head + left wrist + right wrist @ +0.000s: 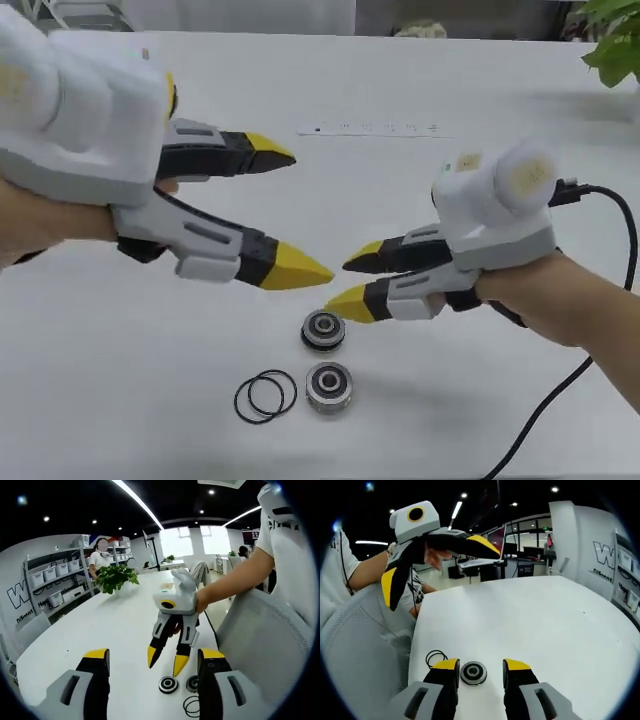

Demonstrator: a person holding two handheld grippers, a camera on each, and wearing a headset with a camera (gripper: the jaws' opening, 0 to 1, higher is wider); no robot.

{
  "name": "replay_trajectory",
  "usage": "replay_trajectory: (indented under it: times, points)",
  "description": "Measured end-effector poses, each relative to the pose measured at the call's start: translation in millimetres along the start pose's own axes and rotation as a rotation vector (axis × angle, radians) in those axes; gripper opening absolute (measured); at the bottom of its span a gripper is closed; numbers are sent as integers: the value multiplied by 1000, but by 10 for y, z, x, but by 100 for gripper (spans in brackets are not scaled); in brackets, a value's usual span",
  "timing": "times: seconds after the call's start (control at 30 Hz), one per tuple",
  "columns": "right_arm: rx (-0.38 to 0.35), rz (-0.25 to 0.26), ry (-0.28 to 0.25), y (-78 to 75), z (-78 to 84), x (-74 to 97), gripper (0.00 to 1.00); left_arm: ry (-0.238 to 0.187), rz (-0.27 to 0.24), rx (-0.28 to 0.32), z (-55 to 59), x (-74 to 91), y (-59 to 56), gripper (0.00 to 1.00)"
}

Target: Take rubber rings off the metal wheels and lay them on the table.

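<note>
Tabletop (420,180), white, smooth and matte, spreads under everything. Left gripper (300,213), a bulky white and grey shell with black jaws ending in pointed yellow tips, hangs above the table on the left of the head view. Its jaws are spread wide with nothing between them. Right gripper (338,285), of the same build, reaches in from the right with its tapered tips close together but not touching. It holds nothing, and its tips sit near the farther wheel (323,330), clear of it. A glossy black cable (590,188) leaves its back end and curves down over the table. Two small round metal wheels (168,684) lie flat, just beside each other. The farther wheel looks dark around its rim, while the nearer wheel (329,386) shows a bright silver grooved rim around a dark hub. In the right gripper view the farther wheel rests on the table between the yellow tips, untouched by them. Two thin black rubber rings (265,395), overlapping loops, lie flat on the table just left of the nearer wheel.
</note>
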State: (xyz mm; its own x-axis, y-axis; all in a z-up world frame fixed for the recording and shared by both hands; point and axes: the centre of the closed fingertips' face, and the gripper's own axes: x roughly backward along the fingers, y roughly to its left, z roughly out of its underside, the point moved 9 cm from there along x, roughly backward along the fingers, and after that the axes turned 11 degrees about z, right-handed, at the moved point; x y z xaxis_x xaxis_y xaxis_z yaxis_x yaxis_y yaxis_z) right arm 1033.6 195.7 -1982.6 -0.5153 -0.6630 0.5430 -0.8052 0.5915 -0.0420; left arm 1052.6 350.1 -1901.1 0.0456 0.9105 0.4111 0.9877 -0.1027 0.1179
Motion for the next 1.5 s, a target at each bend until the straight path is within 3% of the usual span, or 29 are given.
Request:
replay_trajectory:
  times: [0.2,0.4,0.63,0.8,0.9,1.0,1.23,1.33,1.5]
  points:
    - [11,-25,41,18,85,-50,32,4,-8,33,276,-144,6,61]
    - [11,-38,65,43,153,-84,32,65,-44,49,520,-274,7,58]
    - [10,-41,106,51,259,-118,31,77,-48,73,647,-437,-39,49]
    - [6,-40,116,51,285,-119,30,122,-33,78,777,-526,-97,42]
    - [5,-42,120,58,299,-125,30,210,-69,60,887,-535,-83,33]
    - [1,-45,127,57,333,-136,29,153,-63,113,853,-550,-111,32]
    - [6,-50,139,74,355,-149,28,143,-26,121,857,-591,-189,28]
    - [2,-46,133,64,349,-148,27,125,-7,183,902,-584,-206,24]
    - [-3,-46,131,67,340,-161,27,107,43,204,924,-605,-270,12]
